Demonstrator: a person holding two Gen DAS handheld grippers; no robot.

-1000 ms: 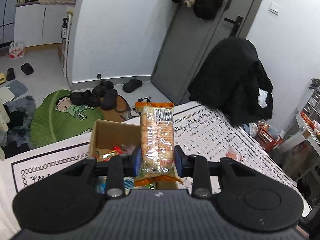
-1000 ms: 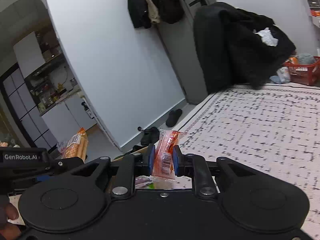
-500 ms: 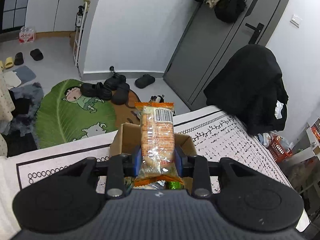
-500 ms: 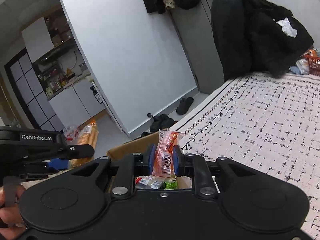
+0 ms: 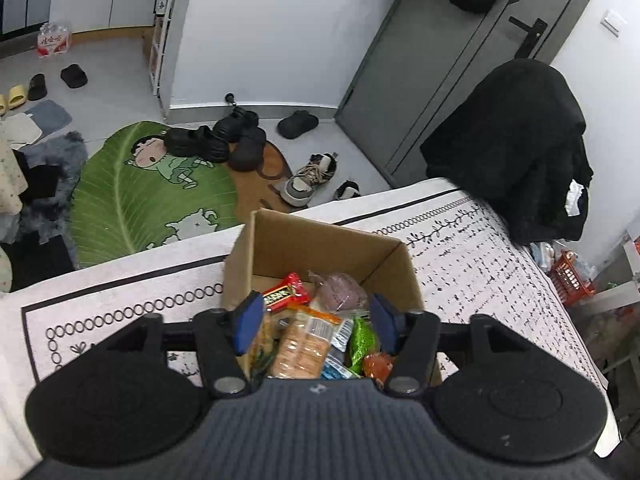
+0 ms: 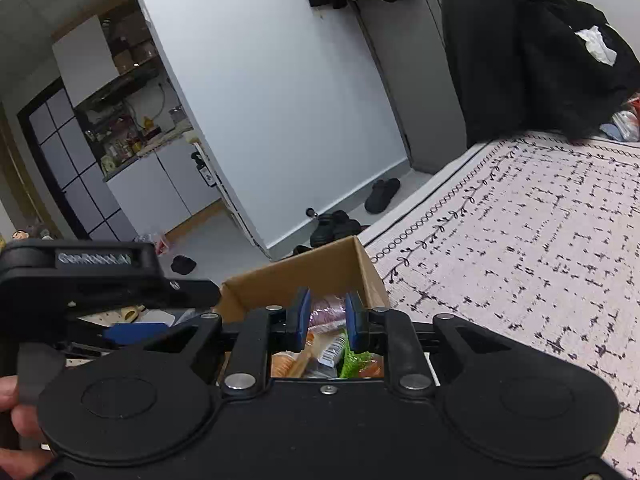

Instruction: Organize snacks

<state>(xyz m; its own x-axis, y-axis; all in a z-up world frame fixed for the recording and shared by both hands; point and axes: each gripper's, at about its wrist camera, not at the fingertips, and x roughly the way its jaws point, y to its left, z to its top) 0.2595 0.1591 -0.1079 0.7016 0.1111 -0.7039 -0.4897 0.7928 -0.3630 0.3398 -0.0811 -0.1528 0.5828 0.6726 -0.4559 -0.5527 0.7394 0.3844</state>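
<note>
**Both grippers over the box, nothing held**

Over the box [image 5: 256, 256] I have both tools hanging, and neither carries anything. Left gripper [image 5: 316, 322] — jaws spread wide, blue pads apart, with only the box contents showing between them. Right gripper [image 6: 326, 318] — jaws parted narrower, nothing clamped; through the gap I see a purple packet [image 6: 328, 308] lying down in the box.

Snacks sit inside the box on the cloth [image 5: 120, 292]: a cracker pack [image 5: 304, 344] on top of the pile, a red bar [image 5: 286, 293] toward the far left, the purple packet toward the far side, a green pack [image 5: 362, 344] and an orange one [image 5: 378, 364] at the near right. From the right view I also catch the left tool's body [image 6: 92, 276] at the left, close beside the box.

My read: the drop step looks done, so next comes clearing out. To do it well I would lift both tools straight up before swinging away, so no finger hooks the cardboard wall or drags a wrapper out. I would lift the tools one at a time — they crowd the same opening. I see no loose snacks on the patterned cloth to the right, so I cannot tell what remains to fetch.
</note>
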